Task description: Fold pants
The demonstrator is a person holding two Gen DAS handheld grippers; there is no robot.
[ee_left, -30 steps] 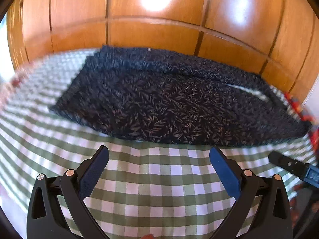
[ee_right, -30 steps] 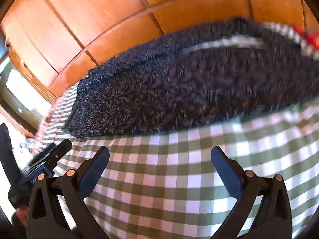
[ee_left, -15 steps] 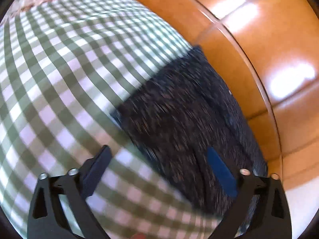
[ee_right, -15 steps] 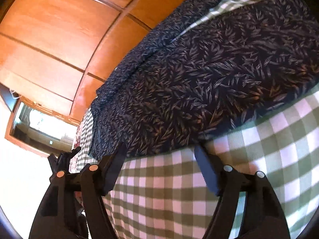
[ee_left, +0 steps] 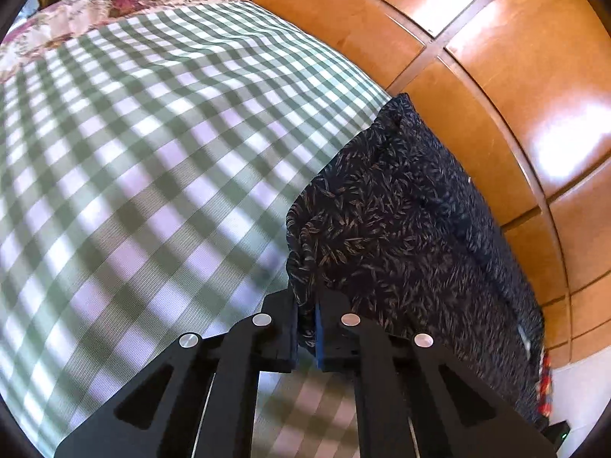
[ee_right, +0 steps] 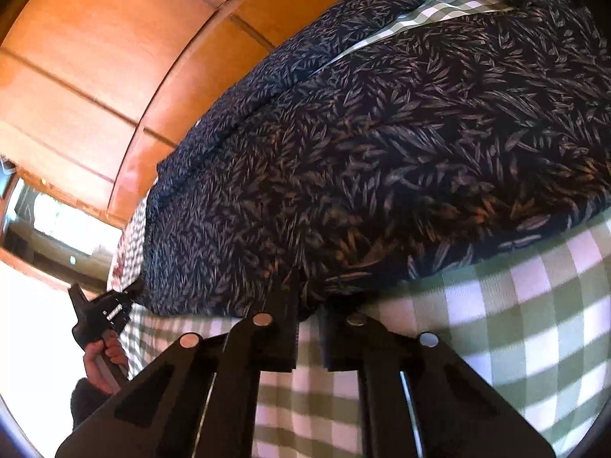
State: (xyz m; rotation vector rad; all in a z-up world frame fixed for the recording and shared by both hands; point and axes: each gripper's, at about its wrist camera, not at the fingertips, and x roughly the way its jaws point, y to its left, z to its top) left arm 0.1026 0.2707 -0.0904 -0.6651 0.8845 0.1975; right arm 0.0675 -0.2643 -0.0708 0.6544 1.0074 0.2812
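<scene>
Both pinches are on! The left hand-held gripper [ee_left: 306, 328] is clamped on the near corner of the leaf-print pants [ee_left: 401, 229], and the right hand-held gripper [ee_right: 307, 324] bites their near hem. Pants lie flat on the checked bedsheet [ee_left: 133, 171] by the wooden wall panels [ee_left: 496, 76]; the fold itself isn't made yet.

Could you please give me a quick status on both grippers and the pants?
Left gripper just closed on pants edge. Right gripper just closed on near edge. Nothing in the way.
</scene>
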